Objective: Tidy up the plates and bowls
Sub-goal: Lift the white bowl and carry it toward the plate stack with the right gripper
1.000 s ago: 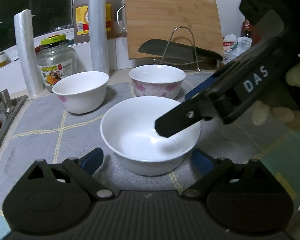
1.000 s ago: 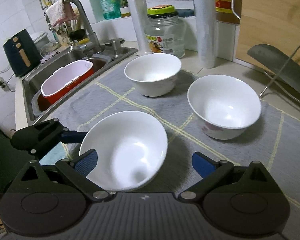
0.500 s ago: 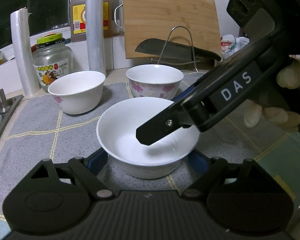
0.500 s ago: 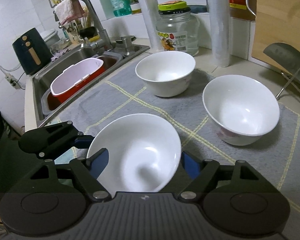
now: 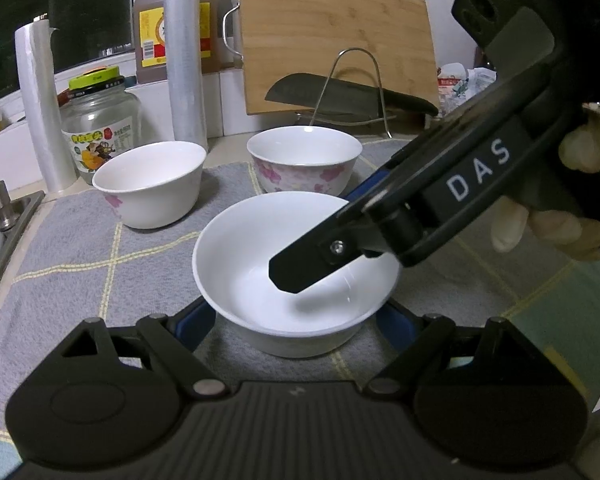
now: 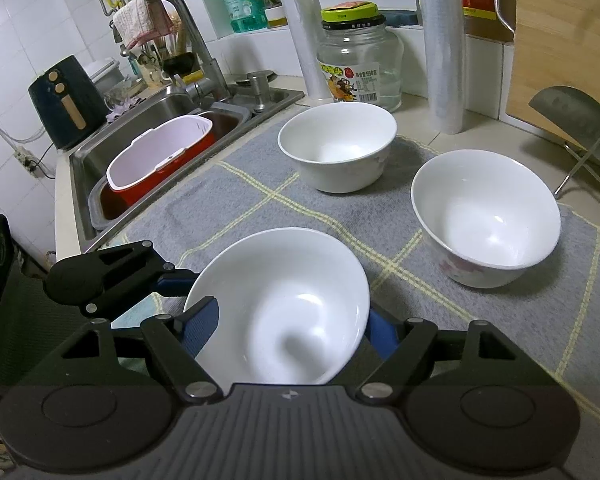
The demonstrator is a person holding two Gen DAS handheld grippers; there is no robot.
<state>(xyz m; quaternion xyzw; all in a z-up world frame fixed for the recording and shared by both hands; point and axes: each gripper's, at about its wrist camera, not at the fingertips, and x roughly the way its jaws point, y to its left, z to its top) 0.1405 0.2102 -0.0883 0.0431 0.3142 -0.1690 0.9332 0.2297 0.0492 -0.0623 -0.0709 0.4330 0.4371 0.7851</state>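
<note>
A plain white bowl (image 5: 296, 272) stands on the grey mat (image 5: 80, 240), nearest to me; it also shows in the right wrist view (image 6: 284, 308). My left gripper (image 5: 296, 316) has a blue pad on each side of its base. My right gripper (image 6: 288, 320) has closed in on the same bowl, one finger inside over the rim, one outside. Its finger (image 5: 312, 264) reaches into the bowl. Behind stand a white bowl (image 5: 150, 188) (image 6: 338, 144) and a flowered bowl (image 5: 304, 158) (image 6: 486, 216).
A sink (image 6: 172, 116) with a red and white tub (image 6: 160, 156) lies left of the mat. A glass jar (image 5: 100, 128), film rolls (image 5: 186, 48), a cutting board (image 5: 336, 36) and a knife on a wire rack (image 5: 340, 96) line the back.
Both grippers moved in on the near bowl and narrowed around it. The right finger slid further over the bowl's rim.
</note>
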